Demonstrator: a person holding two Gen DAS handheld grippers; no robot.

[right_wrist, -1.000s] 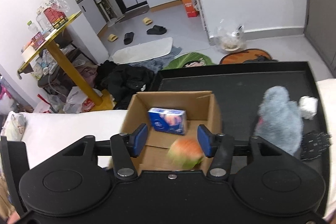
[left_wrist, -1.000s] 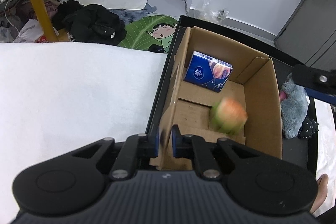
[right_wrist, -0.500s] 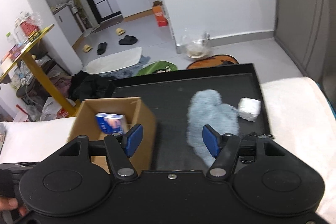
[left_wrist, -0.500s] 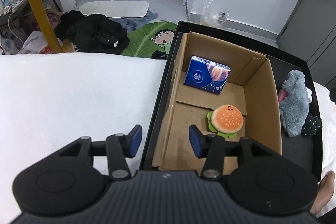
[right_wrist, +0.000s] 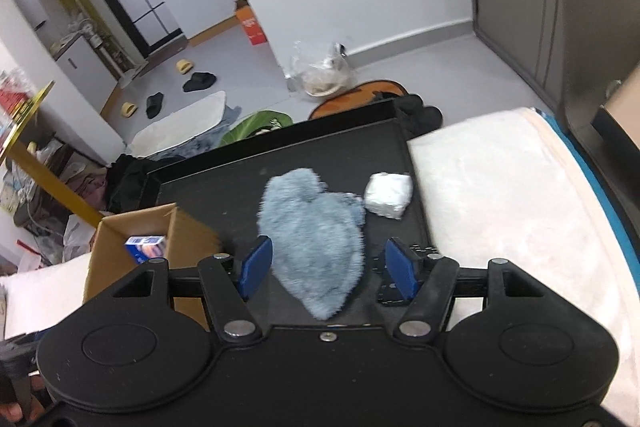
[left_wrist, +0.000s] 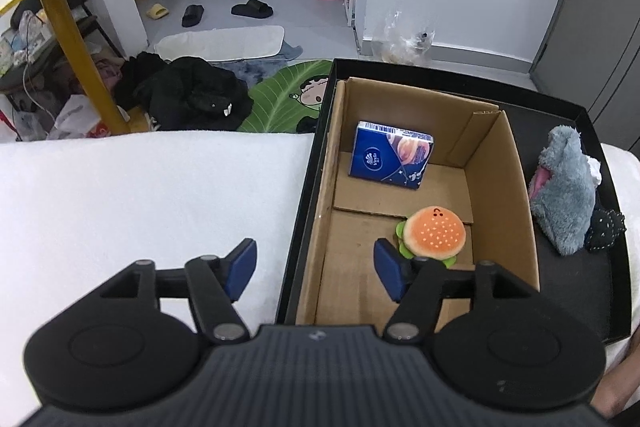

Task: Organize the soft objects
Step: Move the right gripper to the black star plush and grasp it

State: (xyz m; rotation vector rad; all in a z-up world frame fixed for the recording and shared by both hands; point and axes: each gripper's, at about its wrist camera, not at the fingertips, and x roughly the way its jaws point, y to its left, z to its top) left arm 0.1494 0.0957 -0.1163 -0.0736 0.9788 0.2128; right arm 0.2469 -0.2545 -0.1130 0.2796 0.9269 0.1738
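Note:
A cardboard box (left_wrist: pixel 516 211) stands in a black tray (left_wrist: pixel 304 195). Inside lie a blue tissue pack (left_wrist: pixel 390 155) and a plush burger (left_wrist: pixel 434 237). My left gripper (left_wrist: pixel 314 273) is open and empty, straddling the box's left wall. A grey-blue plush toy (right_wrist: pixel 316 239) lies in the tray right of the box; it also shows in the left wrist view (left_wrist: pixel 564 191). My right gripper (right_wrist: pixel 328 269) is open above the plush, one finger on each side. A white wad (right_wrist: pixel 388 195) and a small black dotted item (left_wrist: pixel 604 235) lie beside the plush.
The tray rests on a white blanket (left_wrist: pixel 140 195), which also shows in the right wrist view (right_wrist: pixel 500 211). Beyond the edge the floor holds black clothes (left_wrist: pixel 188 95), a green mat, slippers and a yellow table leg (left_wrist: pixel 76 47).
The burger dropped into the box and settled. My left gripper let go of the box wall and opened. My right gripper swung right from the box to above the grey plush.

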